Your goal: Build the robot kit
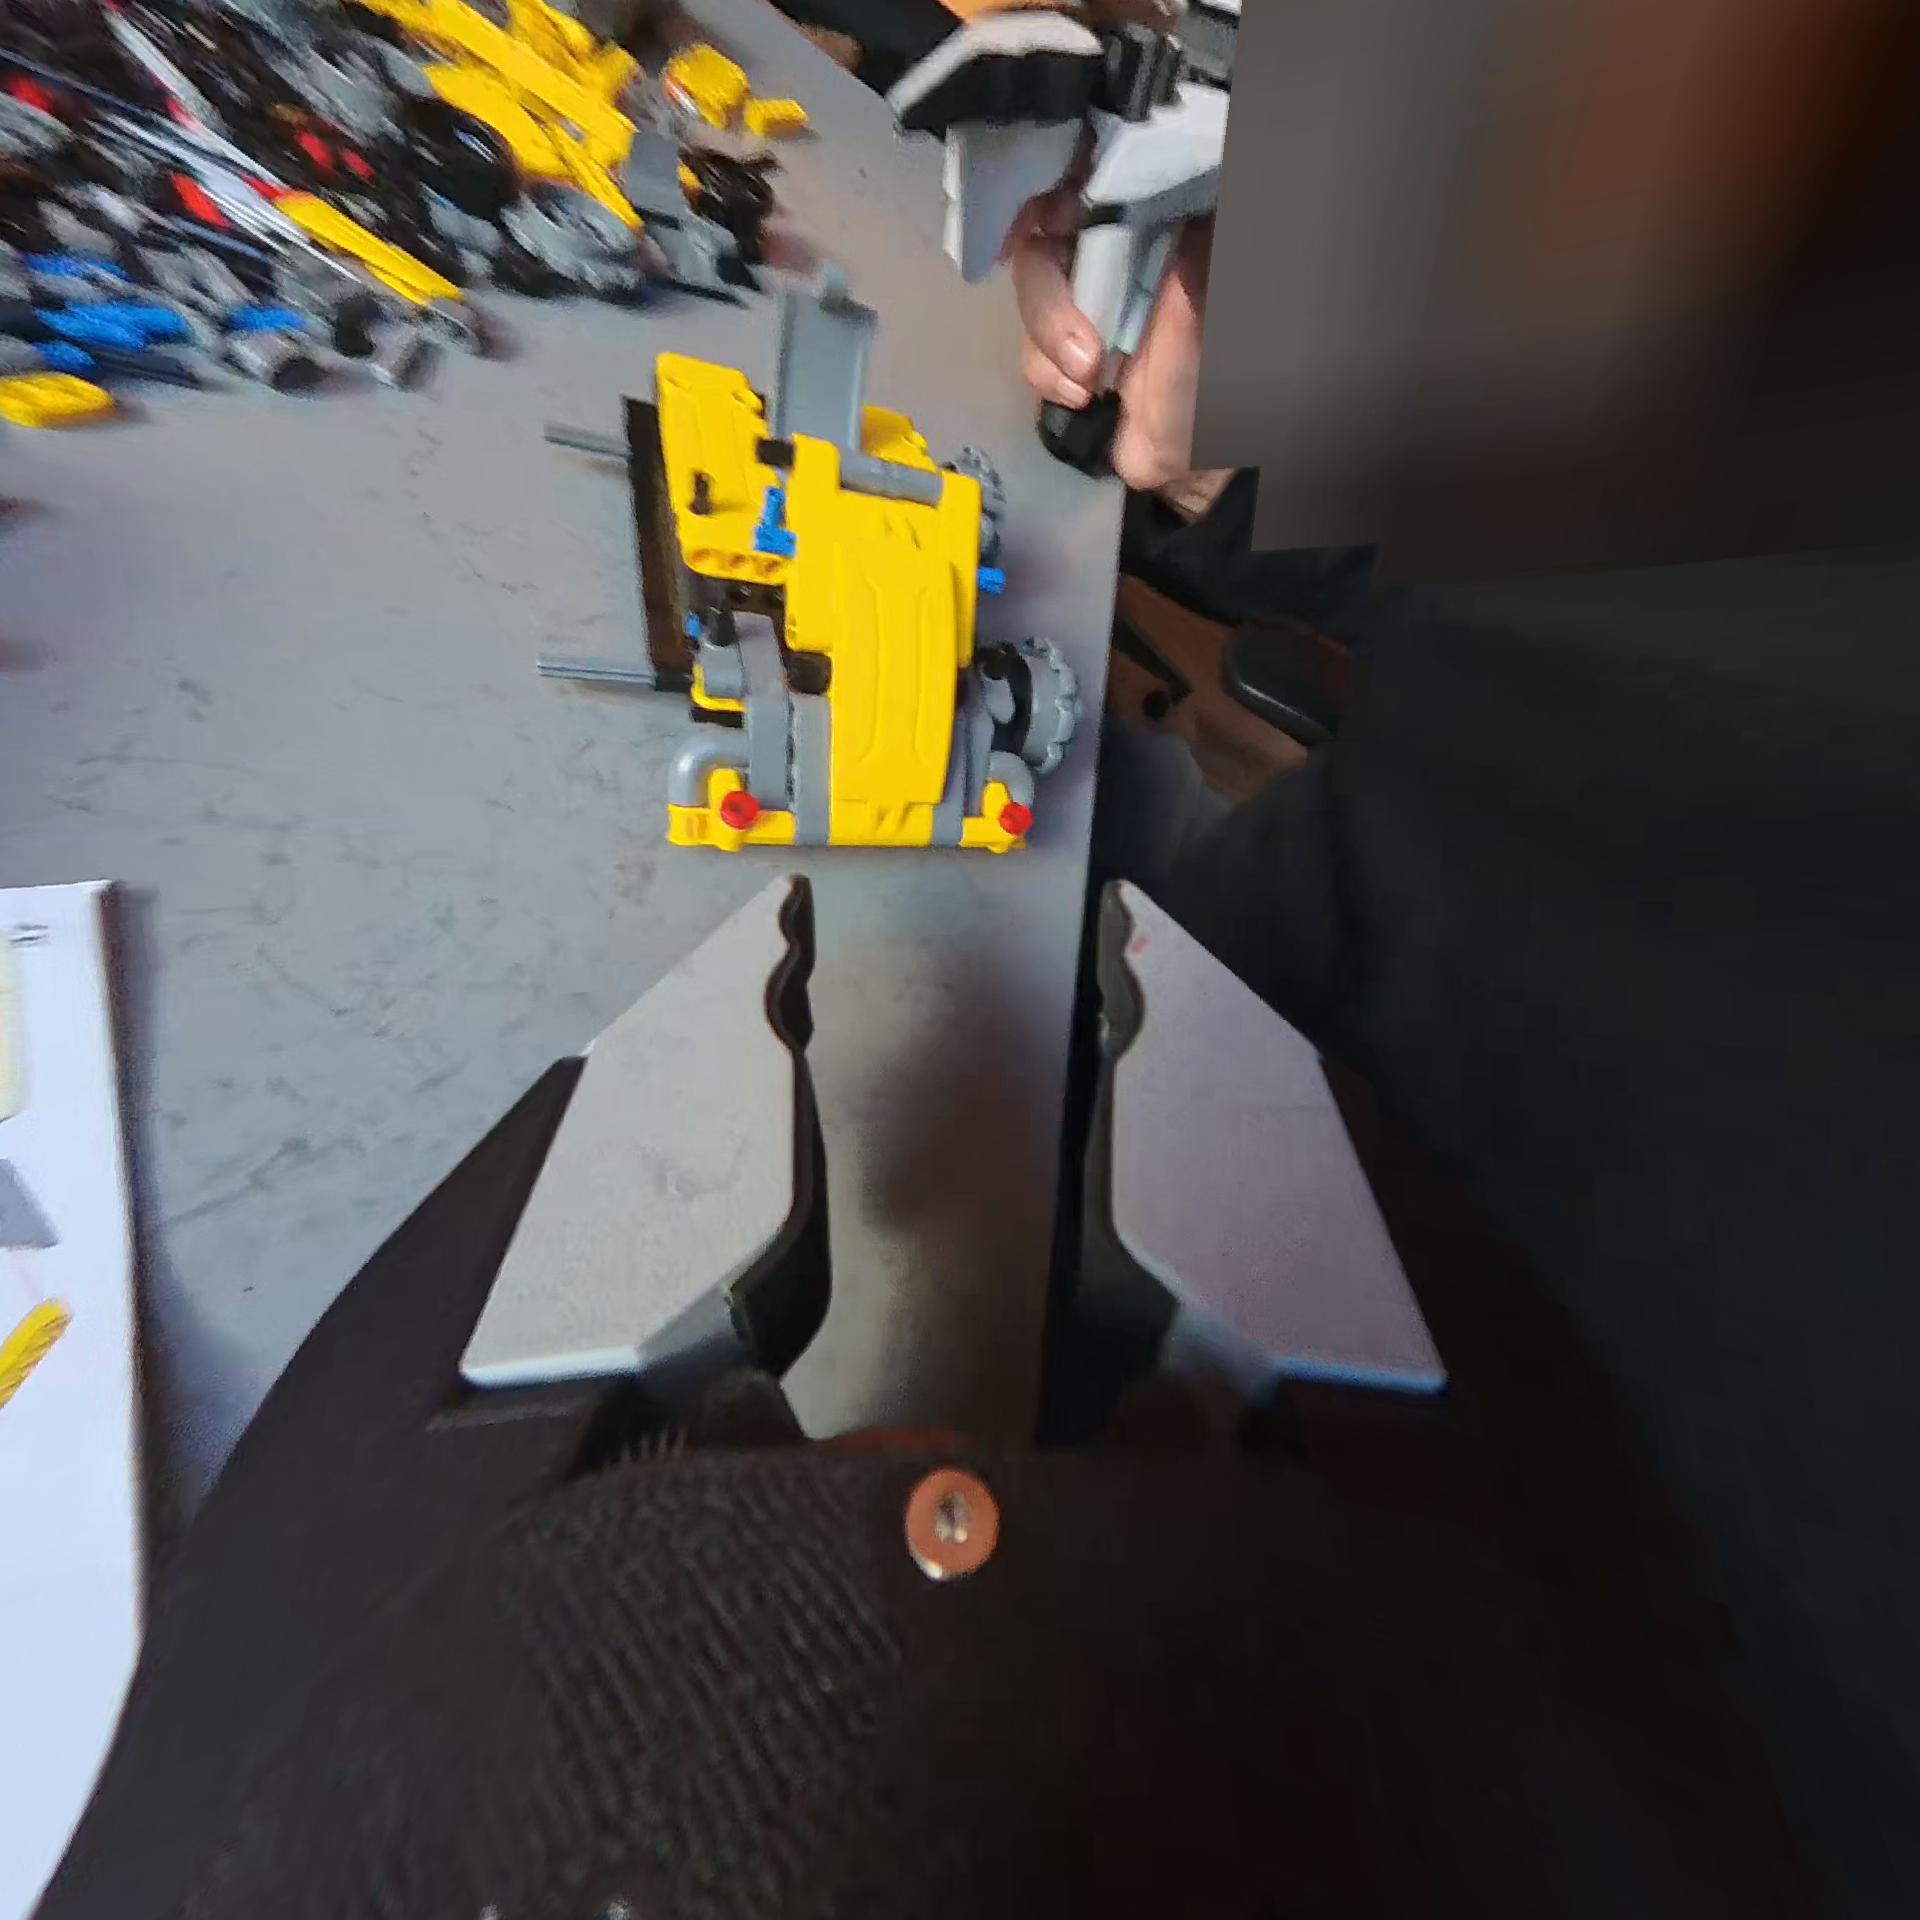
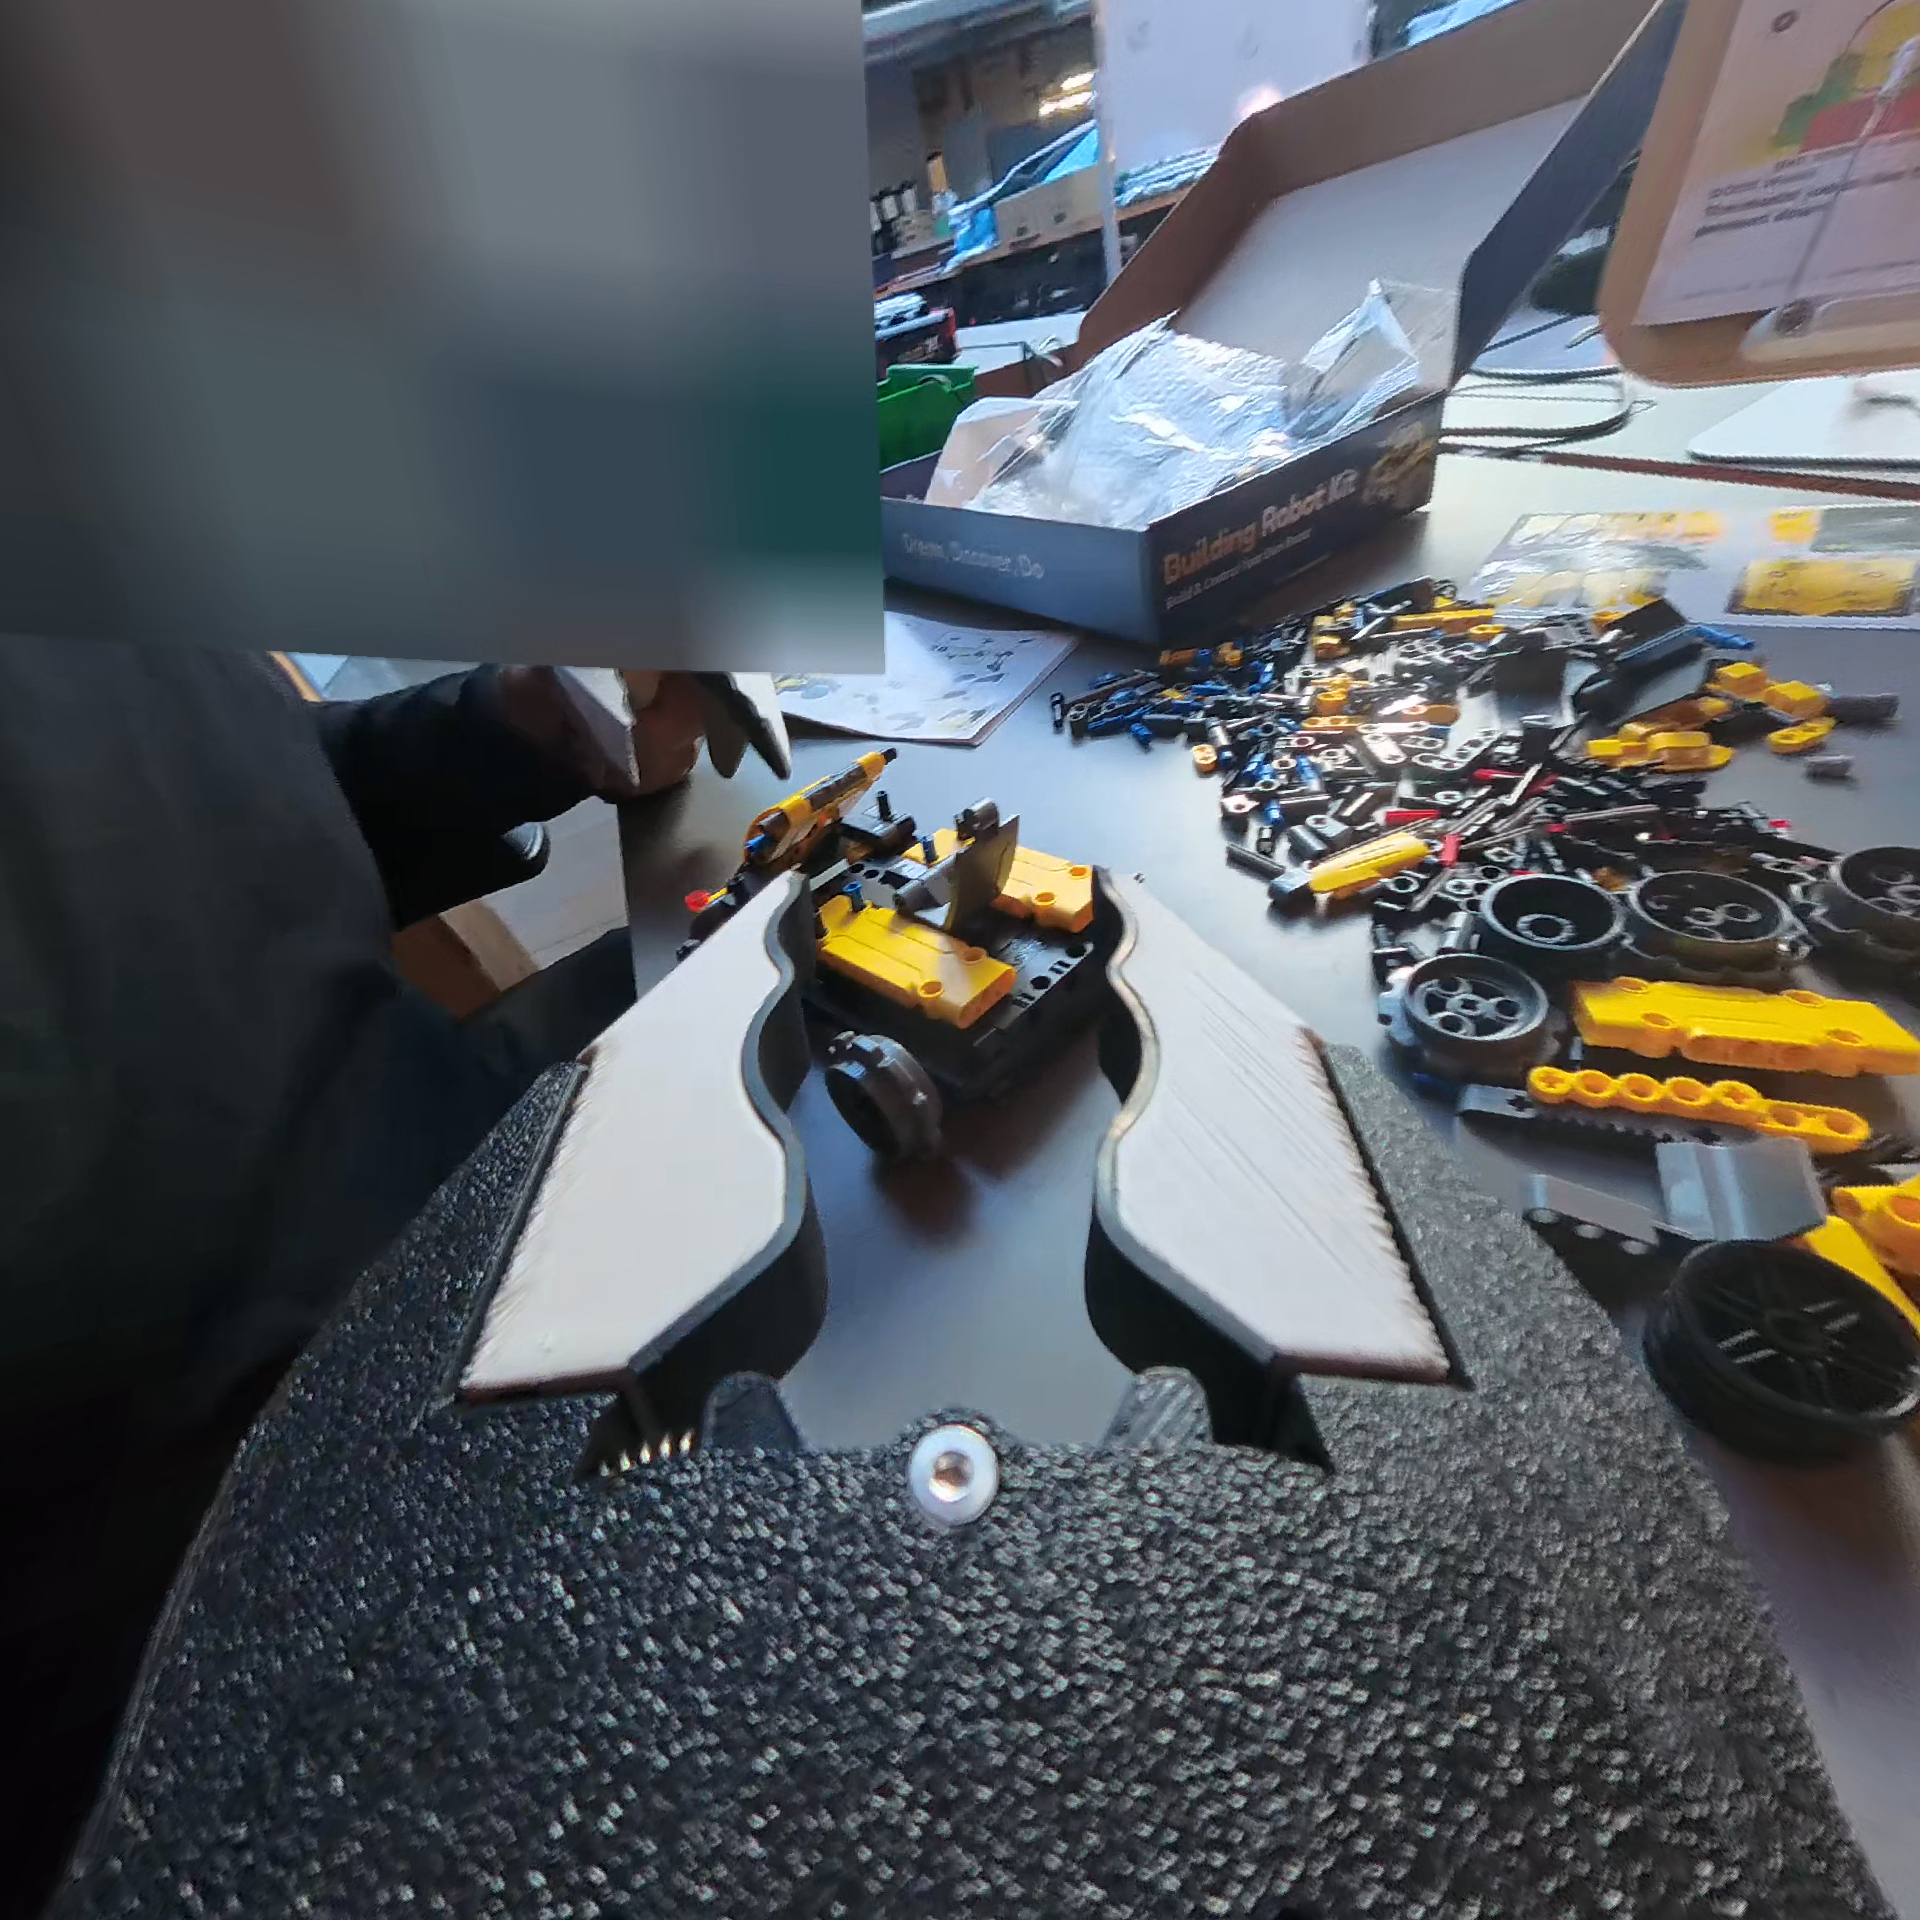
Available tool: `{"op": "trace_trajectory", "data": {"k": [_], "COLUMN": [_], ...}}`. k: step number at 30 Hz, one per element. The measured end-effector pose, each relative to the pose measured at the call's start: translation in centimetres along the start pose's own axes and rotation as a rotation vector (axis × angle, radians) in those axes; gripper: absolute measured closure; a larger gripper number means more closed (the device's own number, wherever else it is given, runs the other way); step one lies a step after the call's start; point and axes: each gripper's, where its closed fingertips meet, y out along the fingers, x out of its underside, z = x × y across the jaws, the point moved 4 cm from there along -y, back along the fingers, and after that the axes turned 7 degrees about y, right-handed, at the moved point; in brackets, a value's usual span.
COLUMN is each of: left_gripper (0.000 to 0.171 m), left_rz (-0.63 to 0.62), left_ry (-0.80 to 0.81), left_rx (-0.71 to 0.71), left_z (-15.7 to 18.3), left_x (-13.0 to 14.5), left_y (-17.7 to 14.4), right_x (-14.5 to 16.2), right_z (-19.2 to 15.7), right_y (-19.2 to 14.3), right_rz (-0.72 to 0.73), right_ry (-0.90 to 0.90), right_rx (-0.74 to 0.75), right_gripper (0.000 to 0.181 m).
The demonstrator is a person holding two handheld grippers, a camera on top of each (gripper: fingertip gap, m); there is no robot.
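1. Yellow-and-grey brick-built vehicle model (image 1: 831,613): one, half assembled, sits on the grey tabletop (image 1: 312,675) near its edge. Two red studs show on its near bumper in the left wrist view, and two grey toothed wheels on its right side.
2. Your left gripper (image 1: 951,904): fingers spread wide, holding nothing. It hovers just short of the model's bumper, not touching. One finger is over the table, the other past the table edge.
3. Your right gripper (image 2: 951,894): fingers also spread wide, nothing clamped. The model (image 2: 935,956) lies between the fingertips in the right wrist view; contact I cannot tell. One black wheel (image 2: 883,1091) shows at the model's near corner.
4. Loose pile of small black, blue and yellow plastic pieces (image 2: 1455,779): one heap, right of the model, too many to count.
5. Loose black wheels (image 2: 1558,925): at least five seen beside the pile.
6. Long yellow beams (image 2: 1735,1029): two, one flat, one with a row of holes.
7. Open cardboard kit box with crumpled clear bags (image 2: 1195,488): one, behind the pile.
8. Printed instruction booklet (image 2: 935,686): one, flat, behind the model.
9. White sheet (image 1: 62,1247): one, at the left of the left wrist view.
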Motion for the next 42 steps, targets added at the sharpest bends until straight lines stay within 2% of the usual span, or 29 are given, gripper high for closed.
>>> {"op": "trace_trajectory", "data": {"k": [2,6,8,15,20,30,37,42], "left_gripper": [0.123,0.124,0.124,0.125,0.127,0.126,0.124,0.124], "left_rz": [-0.017,0.028,0.053,0.03,0.023,-0.058,-0.02,-0.024], "left_ry": [-0.014,-0.05,-0.077,-0.111,-0.093,-0.014,-0.004,0.027], "left_rx": [0.042,0.076,0.08,0.052,0.015,-0.034,-0.117,-0.208], "left_z": [-0.3,-1.2,-1.4,-2.1,-2.3,-1.8,-2.3,-2.6], "left_x": [-0.1,-0.9,-1.1,-1.0,-1.0,-0.4,-0.7,-0.7], "left_y": [0.4,0.3,0.0,0.4,0.5,1.3,0.8,0.7], "right_x": [0.0,0.2,0.3,0.4,0.4,0.5,-0.3,-1.1], "right_z": [0.4,1.0,1.4,1.7,1.3,1.9,1.9,2.1], "right_y": [0.1,0.5,0.7,0.9,0.9,1.0,0.1,-1.2], "right_rz": [-0.003,-0.033,-0.049,-0.067,-0.065,-0.078,0.005,0.114], "right_ry": [0.009,-0.007,-0.004,0.022,-0.019,0.019,0.068,0.182], "right_rx": [0.023,0.092,0.12,0.125,0.12,0.147,0.103,0.0], "right_gripper": [0.127,0.127,0.128,0.129,0.129,0.135,0.135,0.134]}}
